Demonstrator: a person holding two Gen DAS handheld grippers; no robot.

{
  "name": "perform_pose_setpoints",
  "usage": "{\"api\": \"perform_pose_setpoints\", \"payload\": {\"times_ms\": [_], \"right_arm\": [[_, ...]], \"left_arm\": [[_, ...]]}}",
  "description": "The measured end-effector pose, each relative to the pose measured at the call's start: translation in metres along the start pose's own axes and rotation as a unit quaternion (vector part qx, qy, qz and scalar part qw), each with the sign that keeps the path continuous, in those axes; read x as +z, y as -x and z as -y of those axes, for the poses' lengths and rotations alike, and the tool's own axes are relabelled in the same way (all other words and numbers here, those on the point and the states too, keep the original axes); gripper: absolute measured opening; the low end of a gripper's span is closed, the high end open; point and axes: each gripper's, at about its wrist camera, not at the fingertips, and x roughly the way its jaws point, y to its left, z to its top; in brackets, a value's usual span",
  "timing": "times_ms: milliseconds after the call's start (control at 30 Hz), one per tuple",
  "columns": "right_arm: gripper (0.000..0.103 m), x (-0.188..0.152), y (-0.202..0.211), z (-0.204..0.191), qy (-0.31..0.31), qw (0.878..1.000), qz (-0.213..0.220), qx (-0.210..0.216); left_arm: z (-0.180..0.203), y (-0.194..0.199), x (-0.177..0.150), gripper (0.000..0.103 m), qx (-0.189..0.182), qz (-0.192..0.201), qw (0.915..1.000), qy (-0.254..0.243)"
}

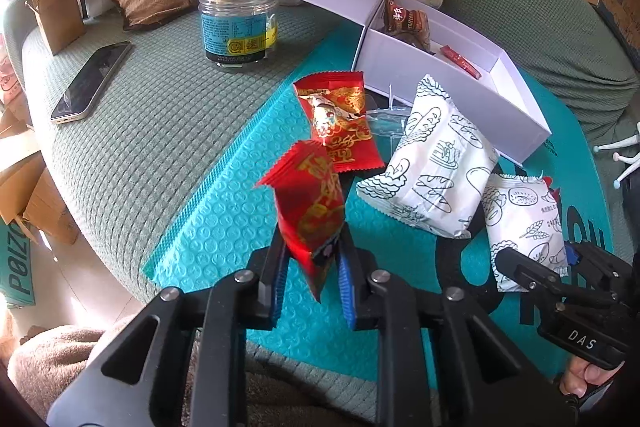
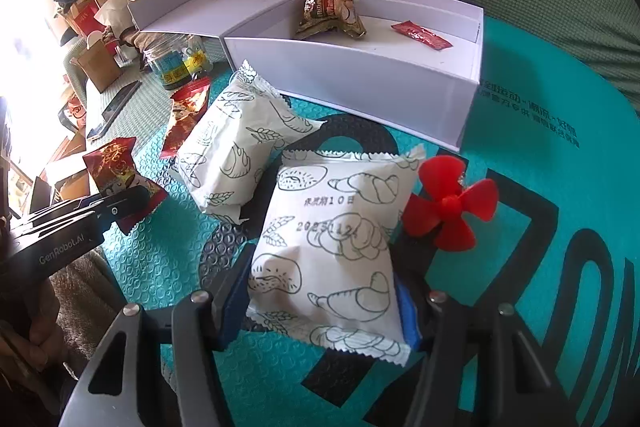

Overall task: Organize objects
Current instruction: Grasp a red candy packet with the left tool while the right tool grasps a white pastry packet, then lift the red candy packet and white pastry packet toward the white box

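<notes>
Left wrist view shows the left gripper point(image 1: 310, 251) clenched on a red snack packet point(image 1: 310, 203), pinched near its lower end so that the packet stands up clear of the teal mat point(image 1: 208, 195), which looks like a lift on the way to the box. A second red packet point(image 1: 340, 123) lies flat on the mat just beyond it.

The right gripper point(image 2: 320, 291) has its jaws on either side of a white bread packet point(image 2: 336, 247) printed with croissants; the blue pad on one side touches the packet's edge, but whether both pads press I cannot tell, so the grasp looks only half made. The packet lies on the mat. Another white bread packet point(image 2: 236, 143) rests tilted just behind it, and a red plastic propeller point(image 2: 452, 207) sits beside the near one.

The white box point(image 2: 360, 83) stands open at the back of the mat, its lid folded flat behind. Inside it lie a brown snack bag point(image 2: 332, 15) and a small red sachet point(image 2: 420, 35), well apart, with bare floor between them. A clear jar point(image 1: 238, 23) with a blue label stands beside the box on the green cover; its contents cannot be made out.
</notes>
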Motion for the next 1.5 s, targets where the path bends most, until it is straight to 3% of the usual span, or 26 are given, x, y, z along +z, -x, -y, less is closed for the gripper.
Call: {"api": "perform_pose_setpoints", "payload": {"times_ms": [800,1500], "right_arm": [[0.061,0.002,0.035,-0.022,0.036,0.999,0.021,0.025],[0.061,0.025,0.084,-0.033,0.067,0.995,0.061,0.052]], "left_arm": [[-0.004,0.043,0.0,0.02,-0.004,0.023,0.9997,0.001],[0.027,0.086,0.027,0.02,-0.004,0.038,0.9979,-0.051]]}}
